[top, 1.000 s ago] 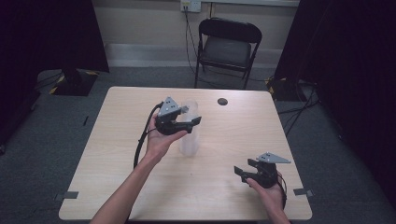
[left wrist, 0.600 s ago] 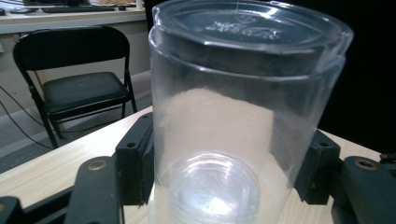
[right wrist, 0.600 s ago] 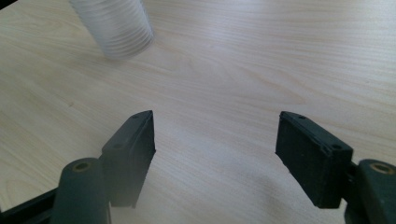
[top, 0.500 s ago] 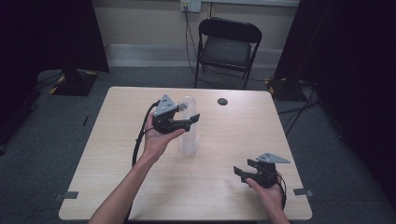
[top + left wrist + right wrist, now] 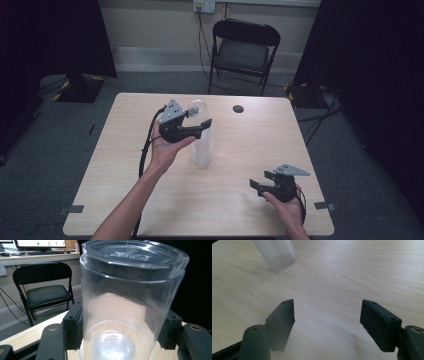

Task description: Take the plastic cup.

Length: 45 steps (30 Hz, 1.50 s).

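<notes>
Up near the middle of the desk [image 5: 125, 200], the left gripper [image 5: 200, 126] clasps the top clear cup [image 5: 130, 302] of an upside-down cup stack [image 5: 201, 150], its pads [image 5: 72, 327] pressing both sides of the cup wall. The stack's base rests on the wood. Well apart, by the desk's near right corner, the right gripper [image 5: 327, 322] hovers with jaws spread wide, grasping nothing.

a small dark round object [image 5: 238, 108] lies on the wooden table [image 5: 240, 210], beyond the left gripper and off to its right. a black folding chair [image 5: 243, 51] stands past the table's far edge, ahead of that gripper, a wall outlet [image 5: 204, 6] above it. grey carpet [image 5: 60, 145] all round.
</notes>
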Motion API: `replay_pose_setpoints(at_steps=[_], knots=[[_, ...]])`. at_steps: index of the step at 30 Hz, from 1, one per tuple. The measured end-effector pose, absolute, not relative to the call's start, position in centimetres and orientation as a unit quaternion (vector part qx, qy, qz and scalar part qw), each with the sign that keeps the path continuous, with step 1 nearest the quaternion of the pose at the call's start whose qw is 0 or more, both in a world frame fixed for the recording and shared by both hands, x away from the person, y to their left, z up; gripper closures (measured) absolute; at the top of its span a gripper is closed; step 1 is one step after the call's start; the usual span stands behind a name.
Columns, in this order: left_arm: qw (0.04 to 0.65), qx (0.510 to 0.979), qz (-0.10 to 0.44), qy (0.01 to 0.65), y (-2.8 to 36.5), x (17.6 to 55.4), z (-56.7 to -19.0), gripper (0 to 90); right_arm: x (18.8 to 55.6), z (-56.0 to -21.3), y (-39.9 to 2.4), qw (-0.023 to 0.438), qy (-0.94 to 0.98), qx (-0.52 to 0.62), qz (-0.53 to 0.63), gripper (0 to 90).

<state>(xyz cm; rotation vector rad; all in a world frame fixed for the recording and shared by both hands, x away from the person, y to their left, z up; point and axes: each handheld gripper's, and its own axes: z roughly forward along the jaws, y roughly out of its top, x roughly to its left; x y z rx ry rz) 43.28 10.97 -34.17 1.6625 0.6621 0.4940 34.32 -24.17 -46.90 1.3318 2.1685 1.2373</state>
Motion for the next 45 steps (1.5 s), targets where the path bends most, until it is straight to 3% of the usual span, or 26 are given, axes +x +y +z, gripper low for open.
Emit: replay_pose_setpoints(at_steps=[17,25,45], knots=[[0.604,0.708,0.227,0.287,13.0,41.7,-33.3,36.5,34.2,-46.8,-24.1,0.159,0.758,0.461,0.434,27.4],[0.623,0.697,0.184,0.302,14.4,40.5,-33.3,37.5,34.2,-46.7,-24.0,0.160,0.758,0.460,0.434,27.4],[0.625,0.690,0.139,0.337,16.7,38.0,-34.3,37.9,33.6,-46.2,-22.6,0.162,0.766,0.440,0.439,26.7]])
